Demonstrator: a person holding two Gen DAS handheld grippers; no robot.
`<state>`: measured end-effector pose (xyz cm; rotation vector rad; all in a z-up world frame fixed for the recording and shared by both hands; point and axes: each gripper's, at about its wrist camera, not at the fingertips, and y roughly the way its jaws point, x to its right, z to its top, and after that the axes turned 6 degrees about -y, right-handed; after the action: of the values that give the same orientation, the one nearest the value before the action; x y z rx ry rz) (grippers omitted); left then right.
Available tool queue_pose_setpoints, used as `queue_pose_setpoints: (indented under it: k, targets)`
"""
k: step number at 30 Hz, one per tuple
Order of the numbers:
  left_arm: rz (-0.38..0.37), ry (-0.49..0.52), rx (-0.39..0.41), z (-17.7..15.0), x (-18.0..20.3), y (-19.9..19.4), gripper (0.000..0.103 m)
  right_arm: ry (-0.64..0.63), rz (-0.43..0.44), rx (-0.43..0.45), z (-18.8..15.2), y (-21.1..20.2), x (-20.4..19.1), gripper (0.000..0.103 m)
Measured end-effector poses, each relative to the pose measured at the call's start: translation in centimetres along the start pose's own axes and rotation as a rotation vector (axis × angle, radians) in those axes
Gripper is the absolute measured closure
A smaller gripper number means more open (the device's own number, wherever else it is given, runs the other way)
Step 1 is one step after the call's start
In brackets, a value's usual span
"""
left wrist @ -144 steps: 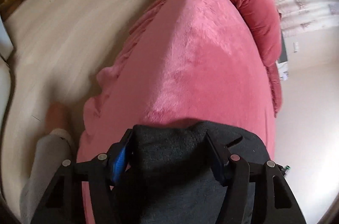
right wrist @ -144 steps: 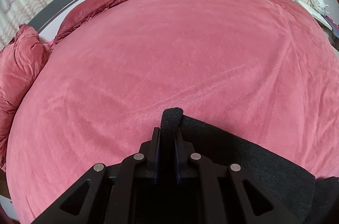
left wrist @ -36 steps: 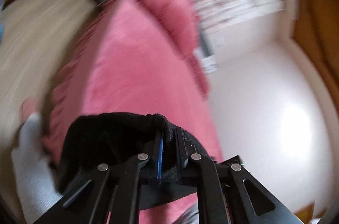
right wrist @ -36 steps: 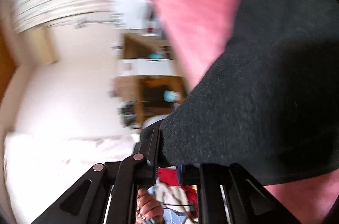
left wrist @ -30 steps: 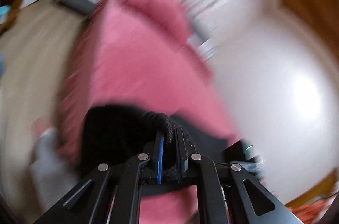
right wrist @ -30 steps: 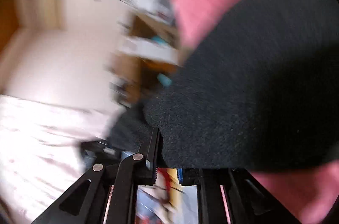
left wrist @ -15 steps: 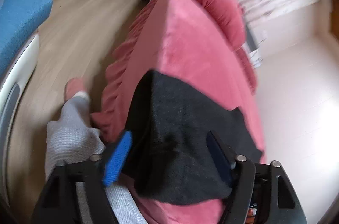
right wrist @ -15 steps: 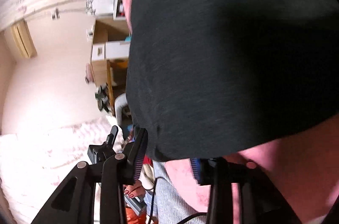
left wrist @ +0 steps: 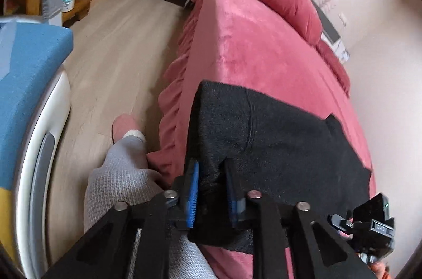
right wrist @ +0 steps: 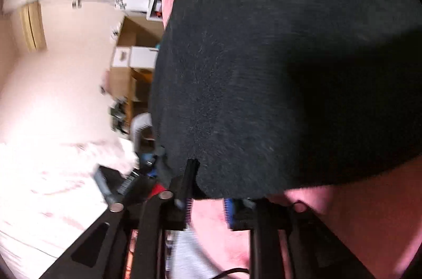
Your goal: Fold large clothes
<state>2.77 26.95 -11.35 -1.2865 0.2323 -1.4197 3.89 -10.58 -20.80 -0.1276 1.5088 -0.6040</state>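
Directly ahead, the dark garment [left wrist: 277, 144] lay flat across the pink bed [left wrist: 250, 49] | long axis ran rightward | your left gripper [left wrist: 211, 189] straddled its near-left corner, part-open | right gripper [right wrist: 207, 205] part-open, under its near edge.

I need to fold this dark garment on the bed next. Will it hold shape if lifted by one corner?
Probably not. The dark garment drapes over the bed edge, so it looks floppy. Its fuzzy knit likely grips the plush cover rather than sliding.
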Motion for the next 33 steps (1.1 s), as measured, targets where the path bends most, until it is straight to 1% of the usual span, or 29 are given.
queue_pose_setpoints:
  k: [1, 2, 4, 5, 6, 7, 8, 9, 10, 11, 13, 14, 15, 16, 17, 18, 19, 20, 21, 22, 24, 25, 27, 28, 29, 30, 31, 32, 33]
  targets:
    - [0.013, -0.015, 0.007, 0.1, -0.4, -0.5, 0.064, 0.003, 0.006, 0.004, 0.2, -0.4, 0.0, 0.073]
    - [0.038, -0.040, 0.021, 0.3, -0.8, -1.0, 0.057, -0.009, -0.007, 0.016, 0.6, -1.0, 0.0, 0.072]
    - [0.045, -0.090, 0.085, 0.6, -0.9, -2.6, 0.057, -0.070, -0.063, 0.054, 1.0, -2.6, -0.1, 0.071]
    - [0.036, -0.098, 0.139, 0.6, -0.5, -3.8, 0.057, -0.091, -0.086, 0.068, 1.5, -3.3, -0.2, 0.071]
    - [0.018, -0.076, 0.188, 0.6, 0.5, -4.9, 0.057, -0.116, -0.120, 0.091, 1.3, -4.2, -0.4, 0.070]
    - [0.011, -0.045, 0.210, 0.9, 1.5, -4.8, 0.056, -0.126, -0.143, 0.106, 1.2, -5.2, -0.6, 0.070]
    - [0.006, 0.007, 0.231, 1.1, 3.1, -4.8, 0.053, -0.125, -0.168, 0.126, 1.4, -6.5, -0.7, 0.070]
    - [-0.002, 0.066, 0.237, 0.8, 4.6, -4.6, 0.047, -0.110, -0.174, 0.144, 1.6, -8.0, -0.6, 0.070]
    - [-0.021, 0.149, 0.224, 0.1, 6.7, -3.8, 0.043, -0.084, -0.171, 0.164, 2.1, -7.4, -0.1, 0.070]
    - [-0.032, 0.205, 0.208, -0.4, 8.0, -3.0, 0.041, -0.051, -0.167, 0.187, 3.3, -6.6, 0.6, 0.070]
    - [-0.034, 0.321, 0.144, -1.9, 10.9, 0.1, 0.041, 0.023, -0.167, 0.238, 3.6, -7.6, 1.8, 0.070]
    - [-0.020, 0.357, 0.114, -2.2, 11.7, 1.6, 0.041, 0.067, -0.157, 0.271, 3.8, -8.6, 2.8, 0.070]
    - [0.015, 0.394, 0.080, -2.8, 12.3, 3.0, 0.043, 0.100, -0.142, 0.303, 4.0, -9.7, 3.3, 0.070]
    - [0.066, 0.425, 0.046, -3.4, 12.5, 4.7, 0.045, 0.139, -0.138, 0.345, 4.1, -10.9, 4.2, 0.070]
    - [0.112, 0.449, 0.020, -3.8, 12.4, 6.1, 0.050, 0.177, -0.140, 0.389, 4.2, -12.0, 4.9, 0.071]
    - [0.139, 0.461, 0.015, -4.3, 12.3, 6.7, 0.052, 0.202, -0.130, 0.428, 4.2, -13.0, 5.6, 0.078]
    - [0.136, 0.470, 0.027, -4.6, 11.9, 7.1, 0.052, 0.214, -0.139, 0.464, 4.1, -14.1, 6.1, 0.096]
    - [0.129, 0.466, 0.032, -4.6, 11.9, 7.0, 0.054, 0.206, -0.185, 0.481, 3.9, -15.2, 6.1, 0.097]
    - [0.131, 0.457, 0.029, -4.4, 12.0, 6.9, 0.055, 0.185, -0.197, 0.489, 3.5, -15.9, 5.7, 0.097]
    - [0.134, 0.452, 0.023, -4.4, 11.9, 6.9, 0.056, 0.132, -0.203, 0.508, 2.8, -16.7, 4.4, 0.097]
    - [0.134, 0.457, 0.022, -4.7, 11.9, 7.3, 0.056, 0.050, -0.292, 0.510, 1.7, -17.1, 2.0, 0.098]
    - [0.140, 0.465, 0.024, -4.8, 11.9, 7.4, 0.056, 0.057, -0.308, 0.505, 1.2, -16.6, 1.8, 0.098]
    - [0.169, 0.491, 0.031, -5.5, 12.4, 7.6, 0.056, 0.113, -0.339, 0.460, 1.5, -15.5, 3.3, 0.097]
    - [0.195, 0.505, 0.035, -5.7, 12.9, 7.6, 0.056, 0.160, -0.314, 0.440, 1.6, -14.9, 4.7, 0.098]
    - [0.218, 0.513, 0.041, -5.8, 13.5, 7.4, 0.056, 0.193, -0.262, 0.453, 1.8, -14.9, 5.2, 0.097]
    - [0.224, 0.517, 0.050, -6.0, 14.1, 6.8, 0.056, 0.210, -0.204, 0.470, 2.1, -14.8, 5.6, 0.089]
    - [0.198, 0.521, 0.069, -6.2, 14.8, 6.2, 0.056, 0.205, -0.165, 0.487, 2.1, -15.3, 5.5, 0.075]
    - [0.150, 0.528, 0.099, -6.5, 15.8, 5.6, 0.054, 0.183, -0.164, 0.510, 2.2, -16.1, 5.1, 0.071]
    - [0.119, 0.540, 0.122, -6.8, 16.8, 5.3, 0.046, 0.157, -0.171, 0.533, 2.4, -16.9, 4.8, 0.067]
